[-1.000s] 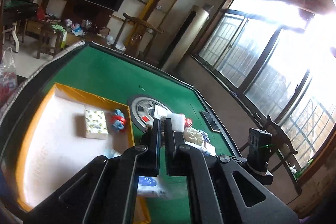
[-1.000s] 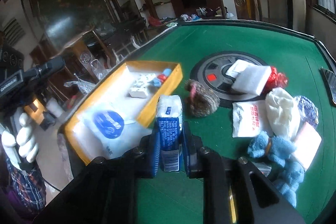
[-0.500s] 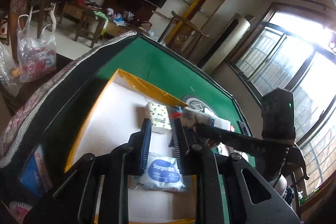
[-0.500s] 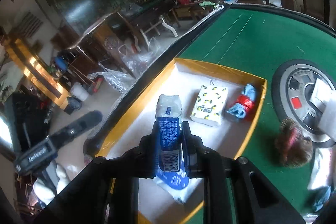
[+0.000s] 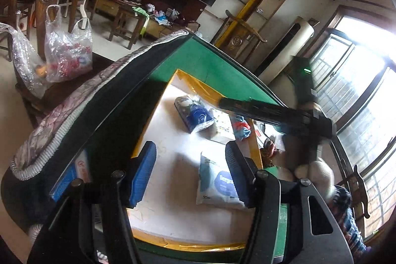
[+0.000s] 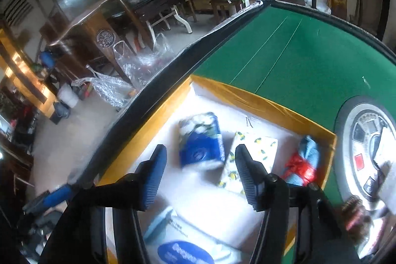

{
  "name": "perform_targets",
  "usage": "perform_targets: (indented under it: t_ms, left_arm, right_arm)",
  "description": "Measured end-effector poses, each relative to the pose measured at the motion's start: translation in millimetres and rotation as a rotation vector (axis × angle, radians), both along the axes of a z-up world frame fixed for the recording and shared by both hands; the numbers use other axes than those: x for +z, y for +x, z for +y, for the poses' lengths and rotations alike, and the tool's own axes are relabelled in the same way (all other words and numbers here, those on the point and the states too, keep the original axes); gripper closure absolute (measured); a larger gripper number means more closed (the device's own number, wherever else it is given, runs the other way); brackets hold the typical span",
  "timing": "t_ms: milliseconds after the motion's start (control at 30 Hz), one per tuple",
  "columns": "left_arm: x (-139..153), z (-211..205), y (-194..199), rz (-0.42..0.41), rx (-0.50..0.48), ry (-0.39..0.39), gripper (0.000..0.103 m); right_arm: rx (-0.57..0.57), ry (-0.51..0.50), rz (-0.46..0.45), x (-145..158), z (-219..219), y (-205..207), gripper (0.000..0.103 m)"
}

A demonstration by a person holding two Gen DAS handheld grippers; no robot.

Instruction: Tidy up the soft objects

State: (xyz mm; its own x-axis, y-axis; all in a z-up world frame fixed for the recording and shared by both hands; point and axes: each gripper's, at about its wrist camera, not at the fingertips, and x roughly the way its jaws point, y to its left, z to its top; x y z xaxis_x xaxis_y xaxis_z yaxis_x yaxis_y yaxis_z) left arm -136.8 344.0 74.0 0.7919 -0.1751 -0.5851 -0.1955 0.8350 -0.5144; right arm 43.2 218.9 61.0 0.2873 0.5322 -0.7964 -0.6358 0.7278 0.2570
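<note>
My left tongs (image 5: 190, 172) point downward, jaws opening, blue pads (image 5: 143, 172) apart with nothing pressed between them. My right tongs (image 6: 200, 175) tilt down more steeply, jaws also opening and gripping nothing. Seen from the left wrist, the right tongs reach across, a gloved hand (image 5: 319, 175) behind them.

Daylight floods through the windows (image 5: 366, 95), blowing out the left wrist view's right side. Fisheye distortion bends and darkens every edge. Motion blur smears the blue tissue pack (image 6: 201, 140).
</note>
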Motion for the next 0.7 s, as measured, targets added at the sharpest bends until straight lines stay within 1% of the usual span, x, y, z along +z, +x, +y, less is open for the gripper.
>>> perform_targets:
  t_ms: [67,133,267,333,400,433,467,500,567,700]
  left_arm:
    - [-0.6,-0.9,-5.0,-0.001,0.018,0.020,0.044]
    - [-2.1,-3.6,-9.5,-0.004,0.036,0.047,0.041]
    - [-9.6,-10.3,-13.0,0.003,0.067,0.107,0.040]
    - [-10.5,-13.1,-13.5,0.019,0.074,0.136,0.040]
    - [-9.1,-13.5,-17.9,0.022,0.078,0.147,0.040]
    - [-7.7,-12.4,-20.4,0.019,0.084,0.153,0.040]
    - [-6.6,-10.8,-22.8,0.018,0.093,0.160,0.040]
    - [-5.9,-9.0,-25.3,0.017,0.104,0.168,0.040]
    - [-4.6,-5.6,-29.7,0.013,0.126,0.186,0.040]
    - [-6.0,-4.4,-31.9,0.021,0.128,0.190,0.040]
  right_arm:
    - [0.081,-0.045,-0.013,5.2,-13.0,-24.8,0.049]
    - [0.160,-0.110,-0.021,3.4,-18.4,-48.9,0.049]
    - [0.303,-0.256,-0.033,-16.6,-23.6,-95.6,0.049]
    - [0.342,-0.325,-0.044,-30.4,-19.9,-108.3,0.049]
    - [0.352,-0.419,-0.064,-48.0,-14.1,-116.5,0.051]
    - [0.352,-0.454,-0.070,-56.4,-10.1,-118.4,0.060]
    - [0.344,-0.476,-0.103,-59.0,-6.5,-120.2,0.060]
    - [0.337,-0.483,-0.110,-58.3,-2.1,-119.9,0.061]
    - [0.308,-0.448,-0.085,-54.1,8.4,-111.1,0.067]
    - [0.267,-0.405,-0.075,-52.9,38.8,-94.2,0.068]
